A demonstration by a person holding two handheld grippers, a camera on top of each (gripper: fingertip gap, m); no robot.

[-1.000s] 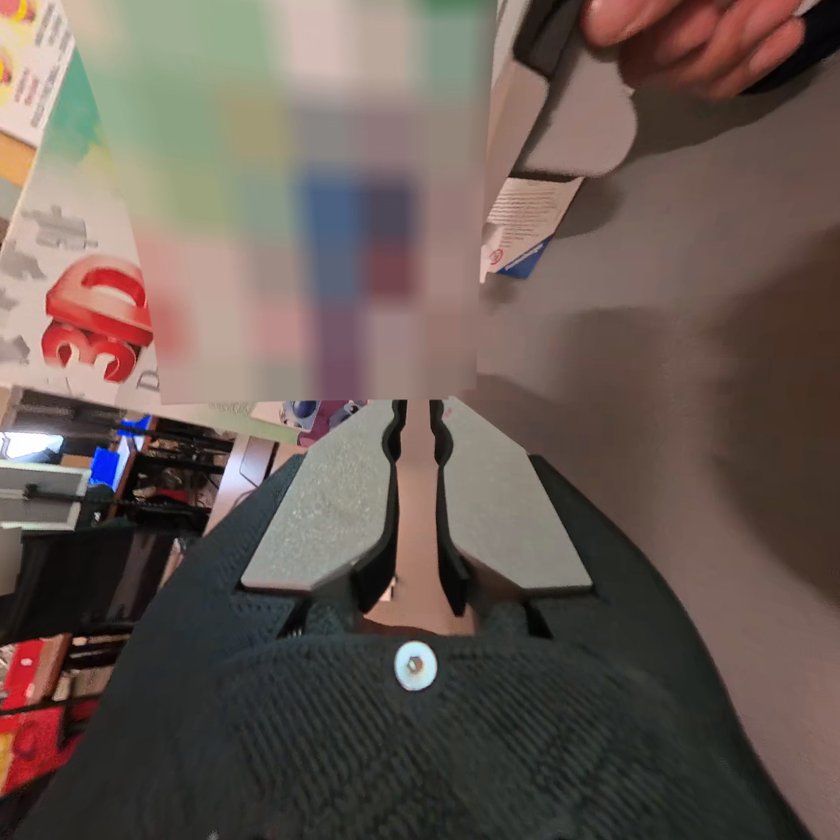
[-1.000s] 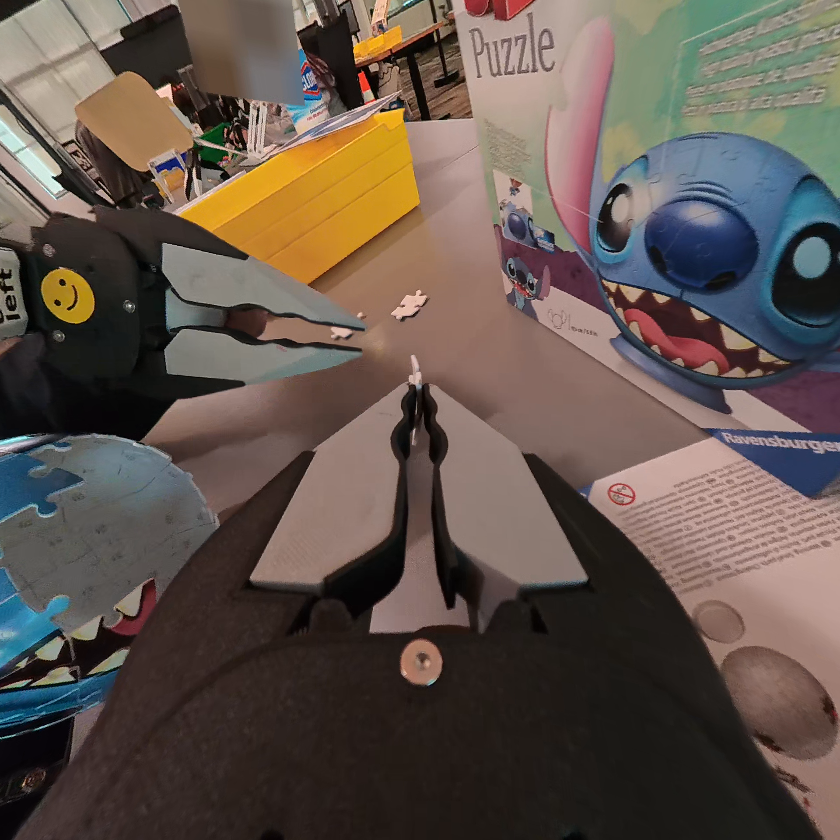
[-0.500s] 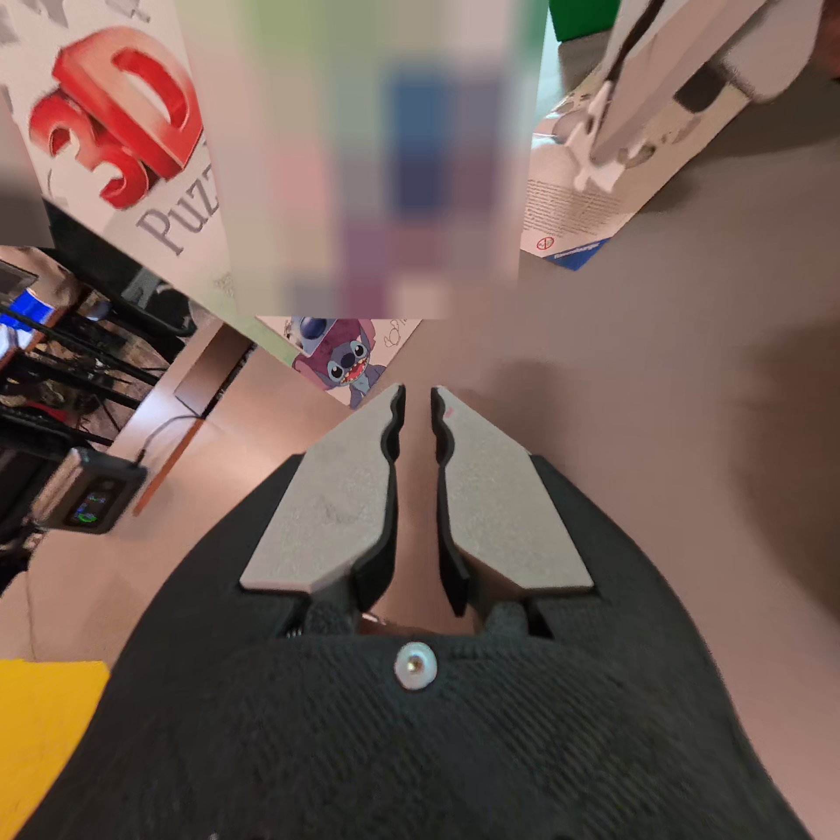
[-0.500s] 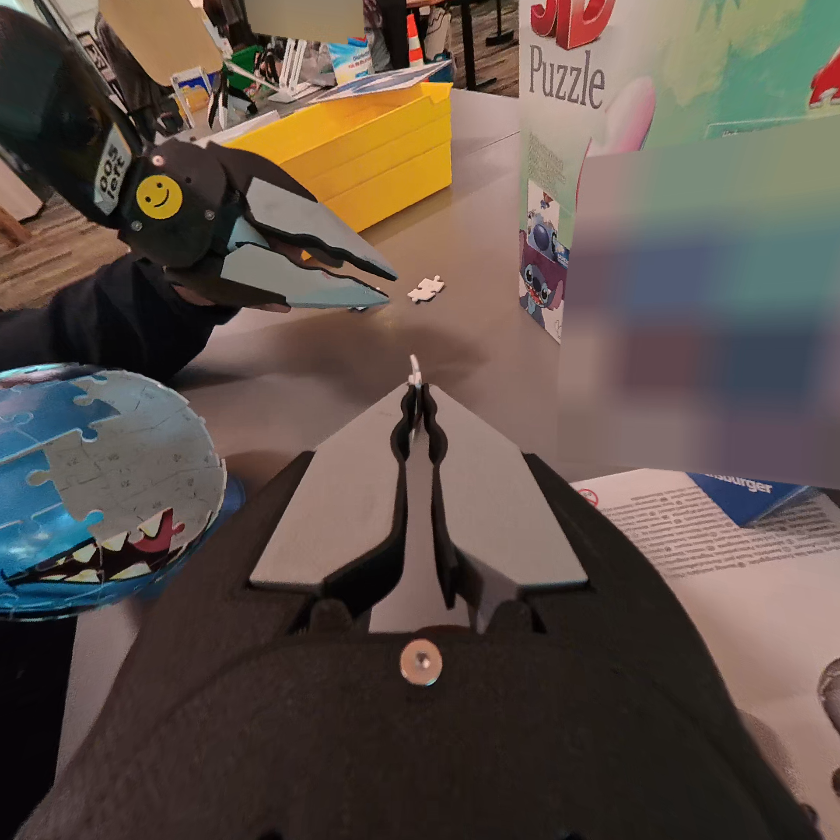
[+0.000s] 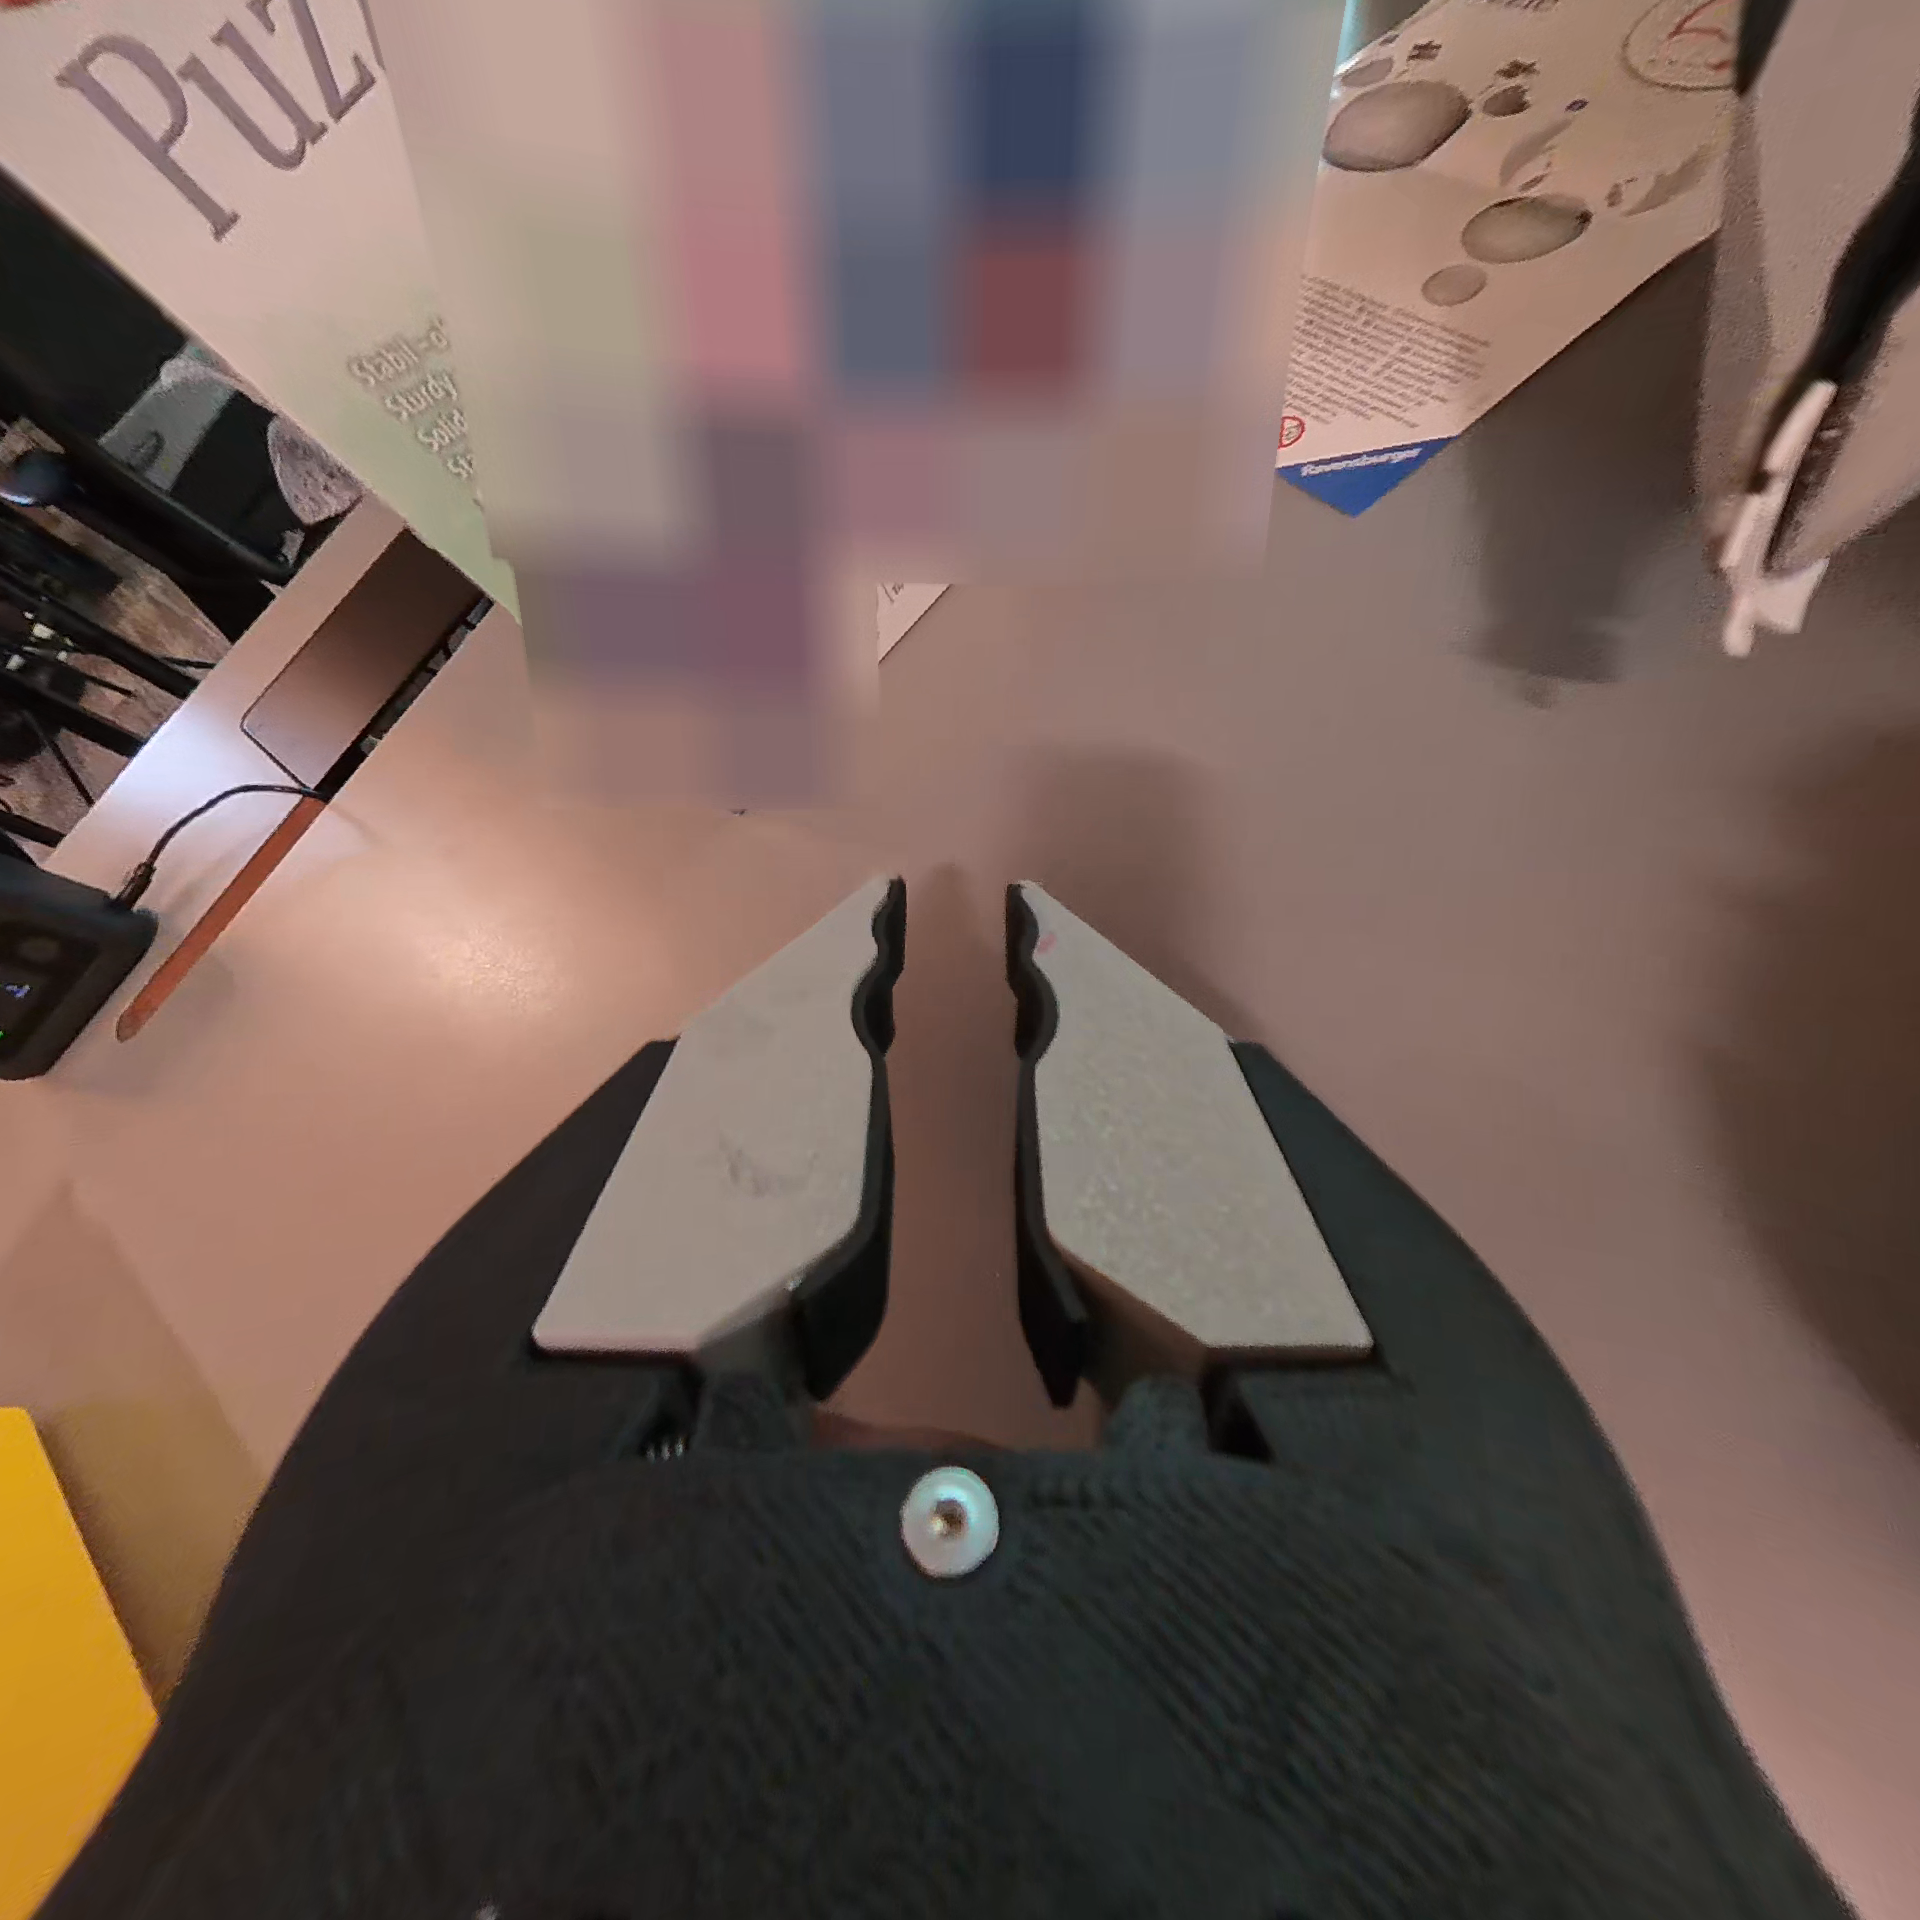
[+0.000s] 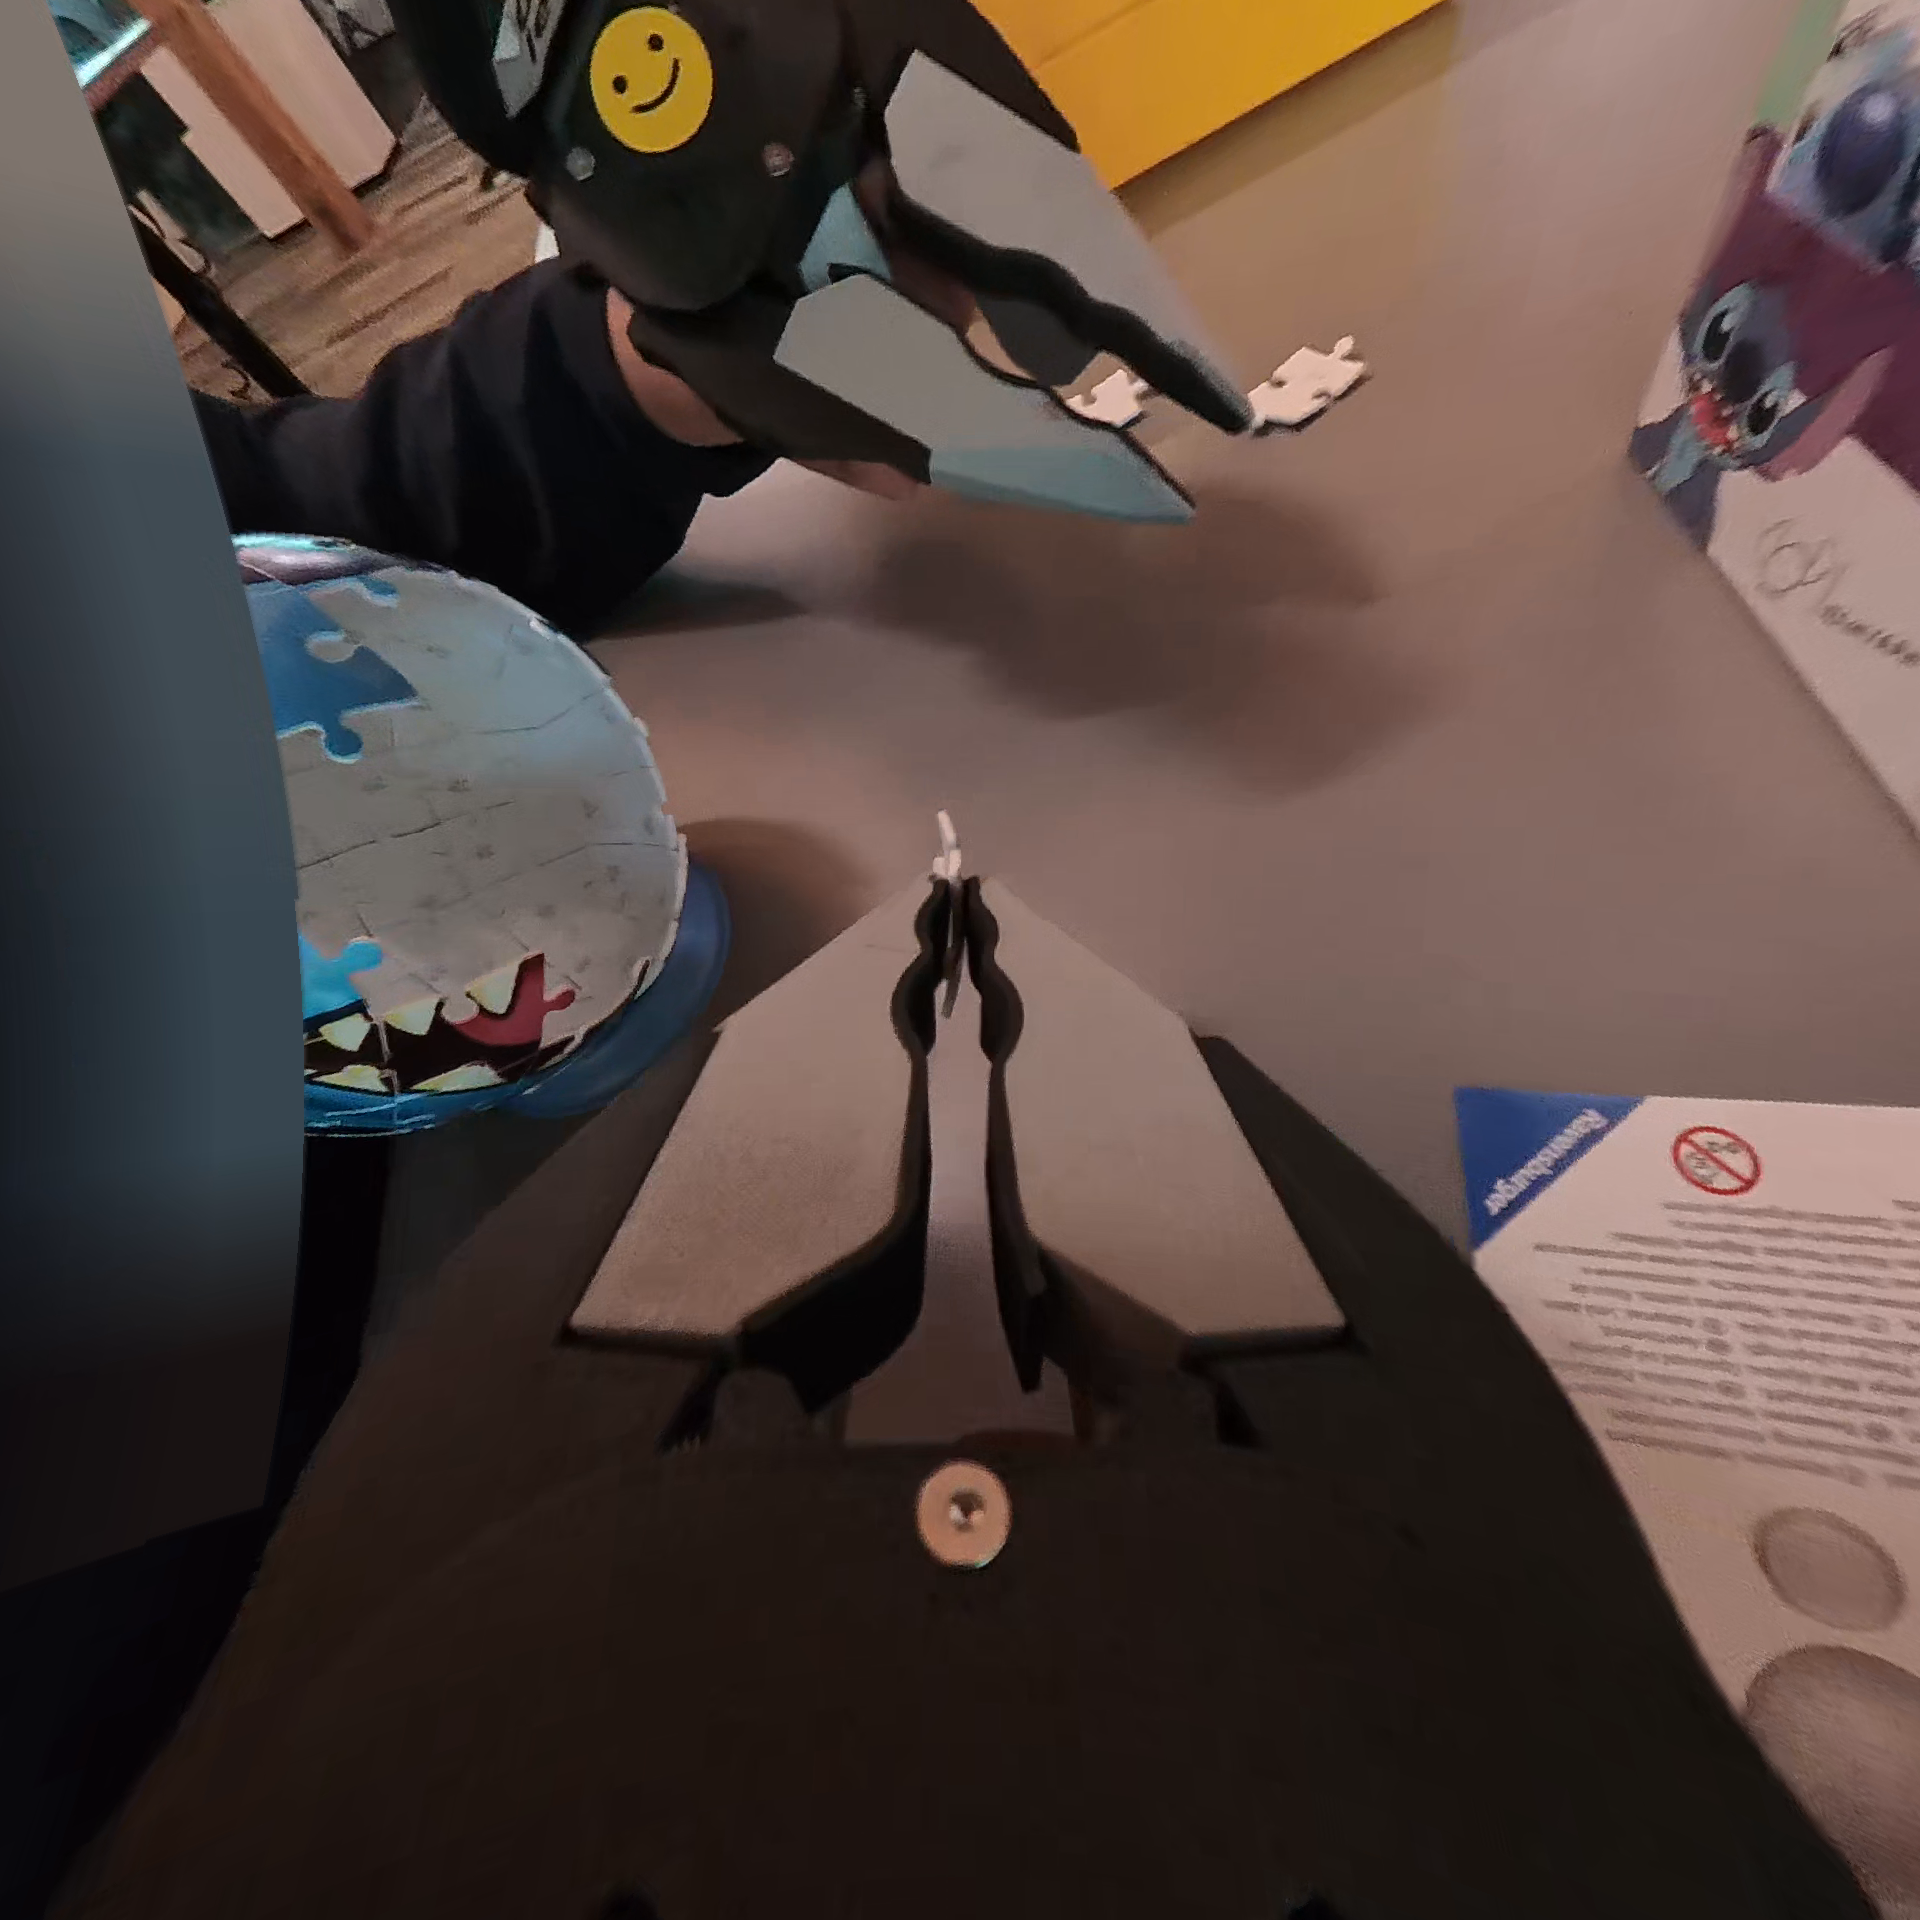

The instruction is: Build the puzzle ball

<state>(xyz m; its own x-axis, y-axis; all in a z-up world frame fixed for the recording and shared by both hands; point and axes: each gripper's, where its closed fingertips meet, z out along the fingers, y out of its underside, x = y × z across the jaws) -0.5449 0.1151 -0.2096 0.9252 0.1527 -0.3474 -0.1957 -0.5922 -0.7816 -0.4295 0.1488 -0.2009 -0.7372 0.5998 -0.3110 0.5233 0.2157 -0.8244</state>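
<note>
Right gripper (image 6: 954, 883) pinches a white puzzle piece (image 6: 947, 850) edge-on at its tips; puzzle ball (image 6: 457, 831) just left of it; left gripper (image 5: 954, 899), jaws parted and empty, hovers beyond over two loose pieces (image 6: 1304, 382).

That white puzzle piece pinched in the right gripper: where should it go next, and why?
Probably a short swing left toward the puzzle ball. The right gripper is shut on the white puzzle piece, edge-on, and the half-built ball sits on its blue stand just left of the tips. The left gripper is open, holding nothing.
</note>
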